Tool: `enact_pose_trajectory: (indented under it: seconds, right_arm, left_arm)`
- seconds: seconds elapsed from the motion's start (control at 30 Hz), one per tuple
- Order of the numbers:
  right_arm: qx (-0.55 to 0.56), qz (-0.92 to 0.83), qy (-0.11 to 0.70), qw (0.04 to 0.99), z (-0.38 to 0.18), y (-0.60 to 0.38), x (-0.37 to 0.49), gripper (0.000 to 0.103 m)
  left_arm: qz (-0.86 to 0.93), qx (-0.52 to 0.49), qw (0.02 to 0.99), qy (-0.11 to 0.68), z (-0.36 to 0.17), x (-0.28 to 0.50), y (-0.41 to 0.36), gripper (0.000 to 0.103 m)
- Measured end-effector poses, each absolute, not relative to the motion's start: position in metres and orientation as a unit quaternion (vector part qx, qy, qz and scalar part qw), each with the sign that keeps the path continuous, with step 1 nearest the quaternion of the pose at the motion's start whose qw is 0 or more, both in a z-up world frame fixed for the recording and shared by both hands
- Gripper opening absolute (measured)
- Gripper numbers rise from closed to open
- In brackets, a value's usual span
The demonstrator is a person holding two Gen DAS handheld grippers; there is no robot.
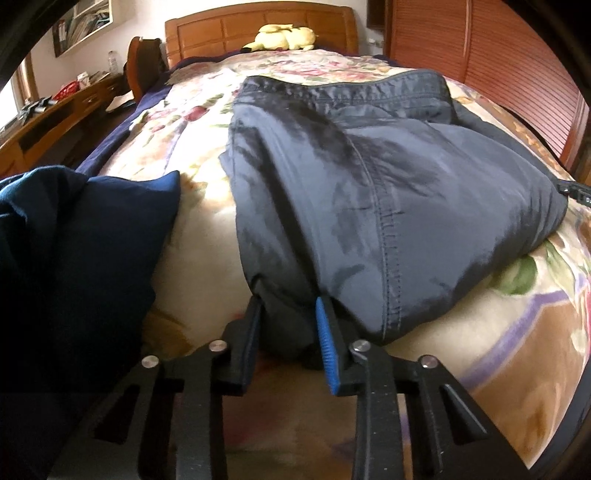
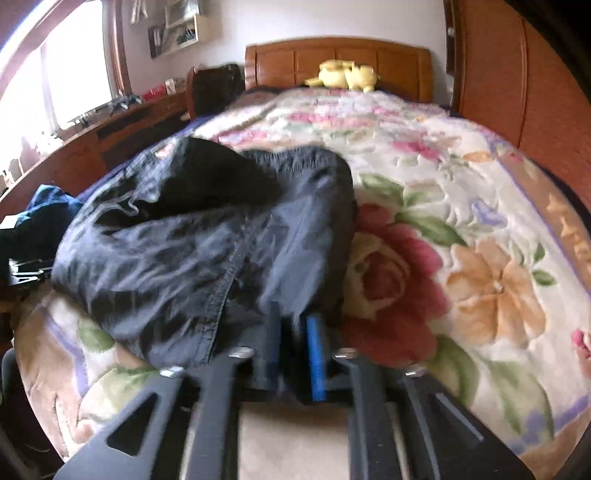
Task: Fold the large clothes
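A dark grey pair of trousers (image 1: 369,177) lies bunched on the floral blanket (image 1: 192,147) of a bed, waistband toward the headboard. My left gripper (image 1: 288,306) is closed on a thick fold at the near left edge of the trousers. In the right wrist view the same trousers (image 2: 207,236) lie left of centre on the floral blanket (image 2: 461,229). My right gripper (image 2: 295,317) is shut on their near right edge. The right wrist view is motion-blurred.
A dark blue garment (image 1: 85,236) lies at the bed's left edge and shows in the right wrist view (image 2: 48,206). A yellow plush toy (image 1: 284,37) sits by the wooden headboard (image 1: 221,29). A wooden desk (image 1: 48,122) runs along the left; wooden slatted doors (image 1: 498,66) stand on the right.
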State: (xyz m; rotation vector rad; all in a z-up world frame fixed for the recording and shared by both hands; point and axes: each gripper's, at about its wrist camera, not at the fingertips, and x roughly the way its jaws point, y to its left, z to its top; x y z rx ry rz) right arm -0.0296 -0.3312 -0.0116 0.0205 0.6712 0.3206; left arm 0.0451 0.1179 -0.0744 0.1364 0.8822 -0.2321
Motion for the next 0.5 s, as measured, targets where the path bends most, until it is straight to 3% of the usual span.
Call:
enact_pose_trajectory:
  seconds: [0.03,0.07,0.2,0.27,0.37,0.5]
  right_arm:
    - [0.01,0.162,0.338,0.927,-0.016,-0.328,-0.024,0.045]
    - [0.011,0.165,0.35,0.922,-0.021,-0.324,-0.018,0.049]
    - [-0.004,0.165,0.366,0.916,-0.027,-0.313,-0.01,0.048]
    - [-0.011,0.186,0.361,0.914,-0.025,-0.31,-0.014,0.007]
    - [-0.065,0.17,0.339,0.923,-0.021,-0.298,-0.031,0.005]
    - [-0.057,0.15,0.308,0.938,-0.005,-0.314,-0.053,0.004]
  left_arm:
    - [-0.115,0.067,0.896,0.424,-0.074,0.045,0.117,0.022]
    - [-0.117,0.069,0.896,0.424,-0.074,0.045,0.116,0.02]
    - [-0.126,0.076,0.903,0.404,-0.067,0.037,0.109,0.014]
    - [-0.13,0.074,0.907,0.394,-0.062,0.03,0.108,0.012]
    - [-0.134,0.071,0.911,0.383,-0.054,0.021,0.109,0.011]
    - [-0.142,0.054,0.919,0.363,-0.04,0.007,0.117,0.011]
